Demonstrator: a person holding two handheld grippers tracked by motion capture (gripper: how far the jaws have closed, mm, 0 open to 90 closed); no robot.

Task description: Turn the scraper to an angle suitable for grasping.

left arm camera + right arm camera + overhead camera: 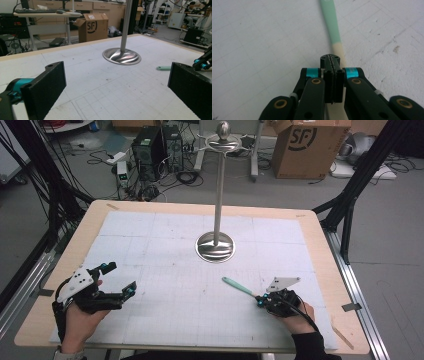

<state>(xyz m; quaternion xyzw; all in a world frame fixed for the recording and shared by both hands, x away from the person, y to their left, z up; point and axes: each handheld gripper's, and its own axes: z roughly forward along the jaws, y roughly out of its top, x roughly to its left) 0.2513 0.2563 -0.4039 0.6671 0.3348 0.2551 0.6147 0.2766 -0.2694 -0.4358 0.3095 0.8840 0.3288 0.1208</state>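
Note:
A slim utensil (pixel 237 285) with a mint-green end and a beige shaft lies low over the white gridded mat, pointing toward the steel stand (pixel 215 246). My right gripper (pixel 260 300) is at the front right, shut on the beige shaft; in the right gripper view the jaws (pixel 332 60) meet with the utensil (pixel 332 20) running out ahead. My left gripper (pixel 120 277) rests at the front left, open and holding nothing. In the left gripper view its jaws (pixel 116 87) stand wide apart, with the stand's base (pixel 121 56) and the utensil's green tip (pixel 163 67) beyond.
The stand's tall pole (pixel 218 185) rises from the mat's middle. The mat lies on a wooden table (pixel 320 245) framed by black struts. On the floor behind are a cardboard box (pixel 310 145), computer towers (pixel 150 145) and cables.

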